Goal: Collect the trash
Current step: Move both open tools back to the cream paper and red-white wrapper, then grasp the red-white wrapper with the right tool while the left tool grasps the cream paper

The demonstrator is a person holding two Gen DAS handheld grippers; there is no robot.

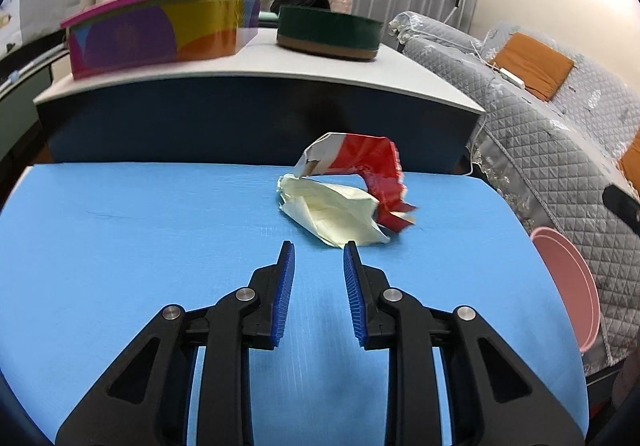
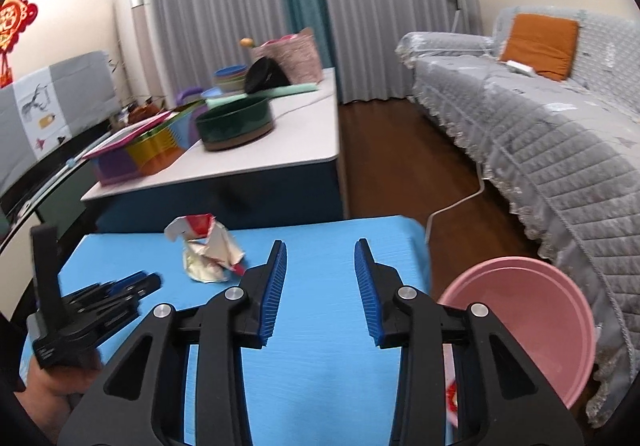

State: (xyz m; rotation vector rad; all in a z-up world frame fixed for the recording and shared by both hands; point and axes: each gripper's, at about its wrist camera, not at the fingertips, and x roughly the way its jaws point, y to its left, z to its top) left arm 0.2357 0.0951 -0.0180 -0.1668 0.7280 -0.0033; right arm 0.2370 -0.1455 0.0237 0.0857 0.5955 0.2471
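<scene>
1. Left gripper [image 1: 319, 246], lower centre: jaws apart and empty, aimed at the trash.
2. Crumpled wrappers [image 1: 348, 193], centre, on the blue table [image 1: 140, 246].
3. Right gripper [image 2: 320, 246]: parted, empty.
4. Pink bin [image 2: 536, 322], lower right, seemingly awaiting trash.

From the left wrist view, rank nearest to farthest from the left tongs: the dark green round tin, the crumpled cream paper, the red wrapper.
1. Crumpled cream paper, just ahead of the left tongs, slightly right, on the blue mat.
2. Red wrapper, directly behind the paper and arching over it.
3. Dark green round tin, far back on the white-topped table.
</scene>
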